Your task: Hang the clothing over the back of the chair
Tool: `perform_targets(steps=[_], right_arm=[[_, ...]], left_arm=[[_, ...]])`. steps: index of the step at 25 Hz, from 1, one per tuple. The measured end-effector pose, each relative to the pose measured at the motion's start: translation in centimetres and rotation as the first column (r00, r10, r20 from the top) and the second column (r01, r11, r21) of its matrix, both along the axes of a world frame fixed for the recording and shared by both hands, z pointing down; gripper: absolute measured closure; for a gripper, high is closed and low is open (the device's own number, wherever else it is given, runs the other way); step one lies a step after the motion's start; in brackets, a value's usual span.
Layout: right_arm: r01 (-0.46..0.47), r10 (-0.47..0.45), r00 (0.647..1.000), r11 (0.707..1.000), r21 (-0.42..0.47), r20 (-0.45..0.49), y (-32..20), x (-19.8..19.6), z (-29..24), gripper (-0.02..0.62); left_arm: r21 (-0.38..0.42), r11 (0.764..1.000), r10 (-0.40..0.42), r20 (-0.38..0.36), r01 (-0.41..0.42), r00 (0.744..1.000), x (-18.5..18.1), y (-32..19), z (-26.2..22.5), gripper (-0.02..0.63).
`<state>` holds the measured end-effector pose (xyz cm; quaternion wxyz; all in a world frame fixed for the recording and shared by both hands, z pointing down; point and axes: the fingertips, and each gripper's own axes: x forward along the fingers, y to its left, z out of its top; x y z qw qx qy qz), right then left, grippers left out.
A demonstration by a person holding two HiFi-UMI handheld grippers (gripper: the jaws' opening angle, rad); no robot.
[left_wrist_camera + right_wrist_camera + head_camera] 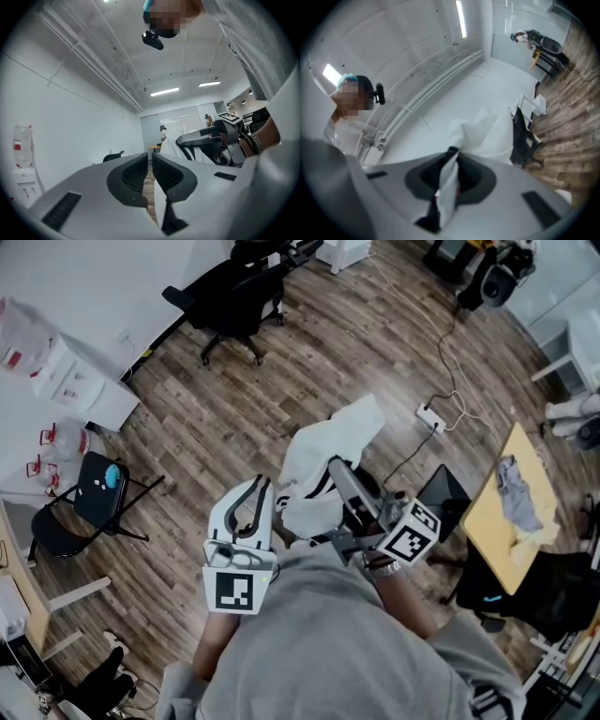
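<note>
Right gripper view has the right gripper [451, 157] clamped on a bunched fold of the white clothing [474, 131], which runs up between its fingers [480, 176] and billows out past the tips. Left gripper [149, 161] is empty, jaws nearly together. Head view shows the crumpled garment up above the wood floor [234, 418], lower part hidden behind the grippers.

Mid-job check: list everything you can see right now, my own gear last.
clothing: one, white, hanging from the right gripper above the floor.
office chair: one, black, far side by the wall.
folding chair: one, black, left; small blue item on it.
table: one, yellow-topped, right; grey cloth on it.
power strip: one, white, on the floor ahead.
left hand-held gripper: one, white, jaws together, empty.
right hand-held gripper: one, grey, shut on the clothing.
</note>
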<state>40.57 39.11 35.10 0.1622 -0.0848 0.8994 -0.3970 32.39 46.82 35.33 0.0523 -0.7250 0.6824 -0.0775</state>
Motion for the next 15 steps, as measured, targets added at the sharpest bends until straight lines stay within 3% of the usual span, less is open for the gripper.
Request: perform_targets(steps=[5, 15], right_arm=[[-0.007, 0.007, 1.000, 1.000, 0.001, -0.007, -0.9, 1.0, 0.0, 0.534], [-0.066, 0.066, 0.997, 0.998, -0.002, -0.024, -3.9, 0.3, 0.6, 0.534]], left_arm=[[0.011, 1.000, 0.005, 0.018, -0.006, 1.000, 1.0, -0.5, -0.3, 0.545], [0.010, 1.000, 0.010, -0.003, -0.010, 1.000, -1.6, -3.1, 0.5, 0.544]])
